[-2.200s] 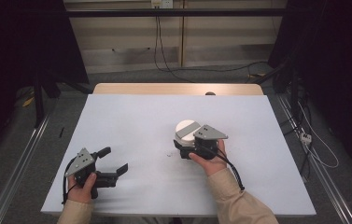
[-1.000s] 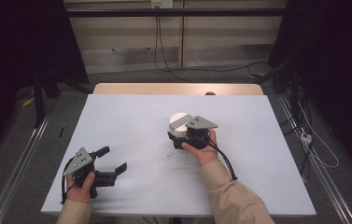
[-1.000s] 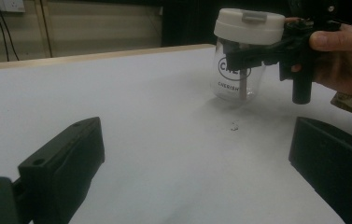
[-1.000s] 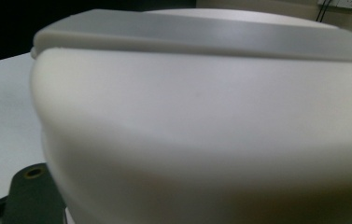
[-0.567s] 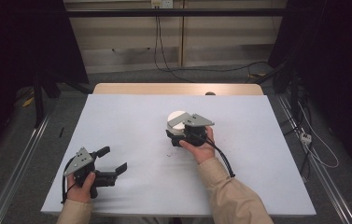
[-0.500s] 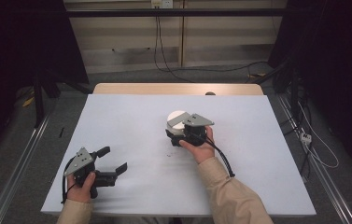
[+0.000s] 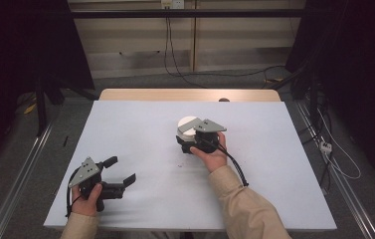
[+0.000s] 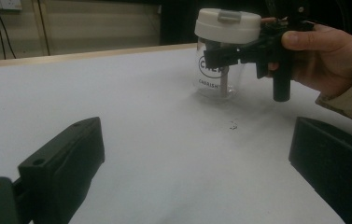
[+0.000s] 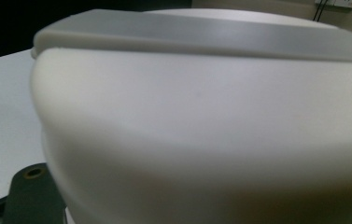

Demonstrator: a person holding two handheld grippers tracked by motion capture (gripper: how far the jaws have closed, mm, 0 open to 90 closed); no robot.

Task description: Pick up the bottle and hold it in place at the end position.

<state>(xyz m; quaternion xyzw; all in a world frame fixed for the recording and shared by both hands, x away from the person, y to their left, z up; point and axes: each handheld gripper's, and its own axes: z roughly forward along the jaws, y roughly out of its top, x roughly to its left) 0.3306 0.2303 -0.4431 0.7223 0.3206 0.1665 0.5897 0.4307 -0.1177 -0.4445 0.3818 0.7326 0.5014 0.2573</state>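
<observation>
A clear glass jar (image 8: 213, 77) with black lettering and a white lid (image 7: 187, 121) stands near the middle of the white table (image 7: 140, 124). My right gripper (image 7: 185, 140) comes at it from the near right, its black jaws closed on the glass just under the lid. In the right gripper view the lid (image 9: 211, 121) looms very close, with one jaw tip at the lower left. My left gripper (image 7: 121, 170) rests at the table's front left, open, with bare table between its jaws (image 8: 197, 154).
A few dark specks (image 8: 233, 125) lie on the table in front of the jar. The table's far edge is a wooden strip (image 7: 185, 94) with a small dark object (image 7: 223, 100) on it. Cables run over the floor behind and to the right.
Over the two seconds my right gripper shifted left and slightly away from me, and the jar went with it. In the last half second it has held still. The left gripper barely moved.
</observation>
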